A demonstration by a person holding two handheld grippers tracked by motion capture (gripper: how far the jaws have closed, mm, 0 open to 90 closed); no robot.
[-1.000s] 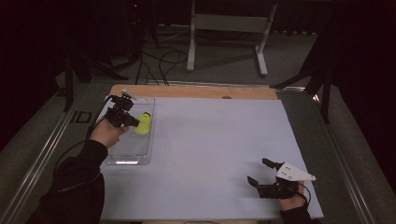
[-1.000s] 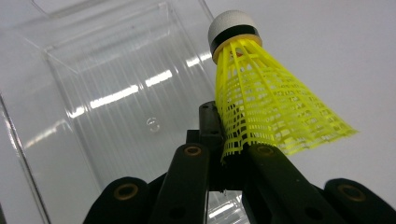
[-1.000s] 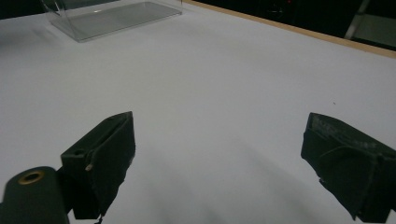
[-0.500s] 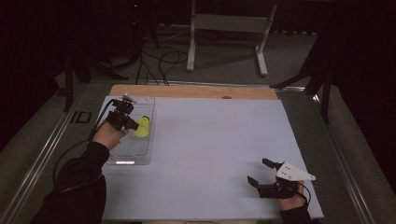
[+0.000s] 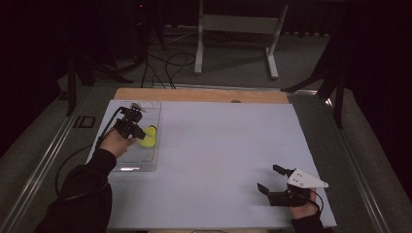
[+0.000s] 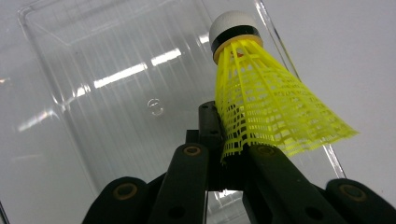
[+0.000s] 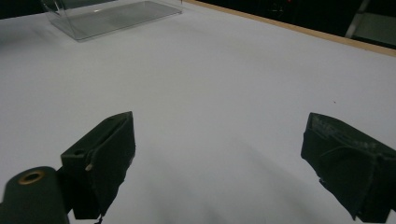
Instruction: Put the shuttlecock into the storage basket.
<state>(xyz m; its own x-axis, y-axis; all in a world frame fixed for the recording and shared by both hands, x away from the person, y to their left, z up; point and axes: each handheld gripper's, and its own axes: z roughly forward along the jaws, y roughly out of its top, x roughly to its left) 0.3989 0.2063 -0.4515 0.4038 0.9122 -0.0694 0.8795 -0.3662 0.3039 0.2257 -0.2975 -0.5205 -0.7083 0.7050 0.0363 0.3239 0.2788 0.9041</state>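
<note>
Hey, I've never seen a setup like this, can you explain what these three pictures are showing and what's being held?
A person sits at a white table, holding a hand-operated two-jaw gripper in each hand. One picture looks down from above; the other two come from cameras riding on each gripper. The left gripper pinches the skirt edge of a yellow shuttlecock over a clear plastic tray. The right gripper rests open near the table's near right corner, holding nothing.
</note>
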